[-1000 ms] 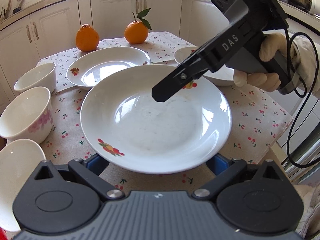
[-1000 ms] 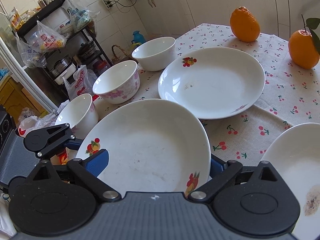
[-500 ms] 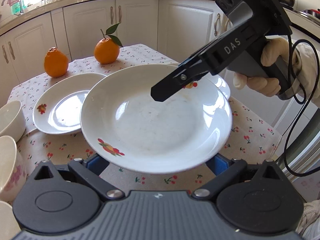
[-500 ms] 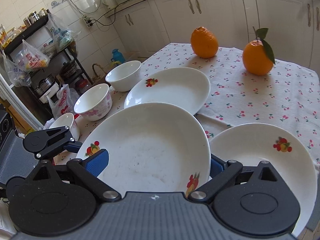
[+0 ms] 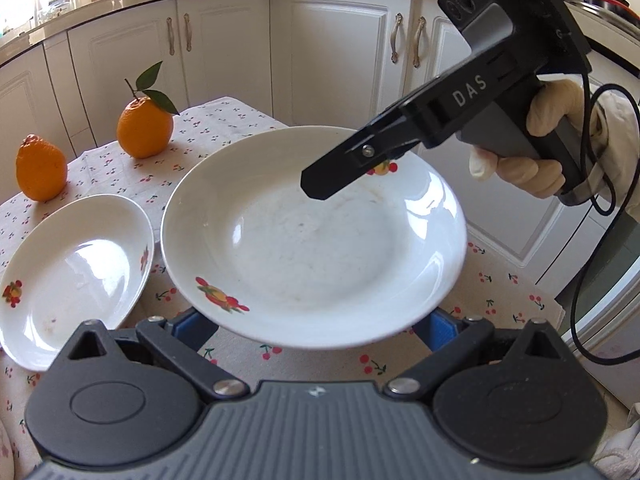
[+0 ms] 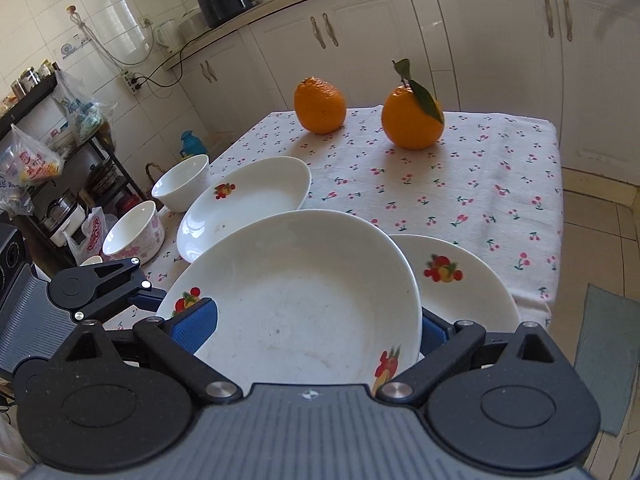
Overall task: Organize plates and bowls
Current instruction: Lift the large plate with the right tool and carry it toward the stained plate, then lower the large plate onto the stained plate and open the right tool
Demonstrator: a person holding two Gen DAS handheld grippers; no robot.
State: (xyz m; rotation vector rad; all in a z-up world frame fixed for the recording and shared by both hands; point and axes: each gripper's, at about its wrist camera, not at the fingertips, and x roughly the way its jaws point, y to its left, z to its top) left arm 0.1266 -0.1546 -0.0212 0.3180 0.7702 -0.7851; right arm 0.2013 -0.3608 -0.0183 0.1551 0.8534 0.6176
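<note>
Both grippers are on the one plate (image 5: pixel 316 240), which hangs in the air above the tablecloth (image 6: pixel 460 184). The left gripper (image 5: pixel 316 326) has its blue pads either side of the near rim. The right gripper (image 6: pixel 316 326) takes the opposite edge, one blue pad (image 6: pixel 196 322) lying inside the rim, the other tucked behind the right-hand edge. So each is holding the plate, jaws fairly wide, by nothing more than the lip. From the left wrist view the right tool reaches over the far rim, a gloved hand (image 5: pixel 532 160) round its handle.

What worries me is glazed china pinched at two thin spots. If either hand twists or pulls ahead of the other, the rim could slide out of a pad and the plate drop. It sits slightly tilted already.

Just beneath and to the right, in the right wrist view, lies a second plate (image 6: pixel 460 280), partly hidden under the held one; I would guess that is the stack target. Come down crooked and rim strikes rim, and that one lies close to the table's near edge, with tiled floor below. A third plate (image 6: pixel 244 204) lies to the left, two bowls (image 6: pixel 180 180) (image 6: pixel 132 234) beyond, oranges (image 6: pixel 320 104) at the far side.
</note>
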